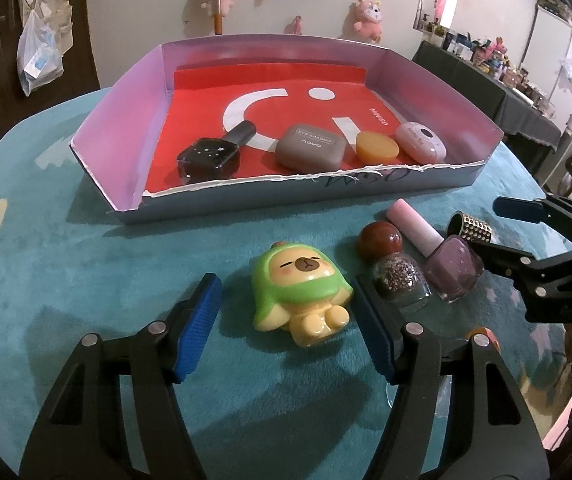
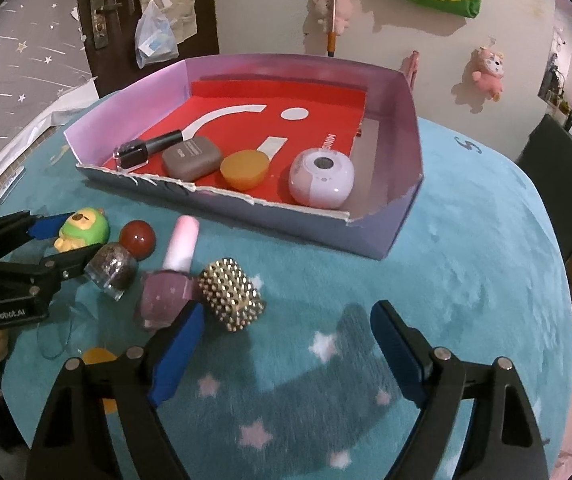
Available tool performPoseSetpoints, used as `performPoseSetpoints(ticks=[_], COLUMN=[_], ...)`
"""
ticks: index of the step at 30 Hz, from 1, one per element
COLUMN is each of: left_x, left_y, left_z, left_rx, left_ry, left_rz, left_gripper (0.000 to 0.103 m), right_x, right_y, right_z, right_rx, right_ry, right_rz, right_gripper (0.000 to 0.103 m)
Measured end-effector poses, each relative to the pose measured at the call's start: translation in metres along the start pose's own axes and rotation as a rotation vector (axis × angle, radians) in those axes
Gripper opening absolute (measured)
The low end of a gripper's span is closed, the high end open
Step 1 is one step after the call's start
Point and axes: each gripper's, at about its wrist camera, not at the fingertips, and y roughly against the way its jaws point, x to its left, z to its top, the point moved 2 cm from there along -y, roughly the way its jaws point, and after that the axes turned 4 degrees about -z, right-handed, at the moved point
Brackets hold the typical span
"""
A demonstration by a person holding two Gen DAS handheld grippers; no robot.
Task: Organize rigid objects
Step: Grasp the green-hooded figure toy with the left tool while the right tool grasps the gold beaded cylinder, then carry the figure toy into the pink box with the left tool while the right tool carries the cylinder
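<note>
Left tool [image 1: 288, 328]: jaws apart either side of the capybara figurine [image 1: 300, 294], pads not touching it. Right tool [image 2: 286, 354]: open, empty, beside the studded gold cylinder [image 2: 231, 295].

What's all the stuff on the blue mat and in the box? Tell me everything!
cardboard box: 1, lilac walls, red floor, on the mat
black nail polish bottle: 1, lying in the box, left end
eye shadow case: 1, grey-brown, in the box
round orange lid: 1, in the box
small pink oval case: 1, in the box, right end
capybara figurine: 1, green and yellow, on the mat
glitter polish bottle: 1, red ball cap, on the mat
purple nail polish bottle: 1, pink cap, on the mat
studded gold cylinder: 1, on the mat
teal mat: 1, stars
left gripper: jaws around figurine, gap visible
right gripper: jaws open, beside cylinder
</note>
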Motion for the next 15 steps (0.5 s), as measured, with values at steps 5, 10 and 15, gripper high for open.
performPoseSetpoints(ticks=[5, 10, 15], left_x=[-0.003, -0.005, -0.007], left_y=[-0.002, 0.000, 0.016], left_z=[0.001, 0.003, 0.008], left_rx=[0.000, -0.004, -0.043], left_ry=[-0.019, -0.034, -0.049], left_rz=[-0.025, -0.053, -0.069], left_gripper=[0.047, 0.047, 0.047], right_x=[0.003, 0.011, 0.014], right_y=[-0.004, -0.005, 0.010], right_z=[0.005, 0.005, 0.009], right_rx=[-0.007, -0.013, -0.053], right_ry=[0.003, -0.011, -0.033], right_rz=[0.045, 0.140, 0.126], right_gripper=[0.065, 0.029, 0.028])
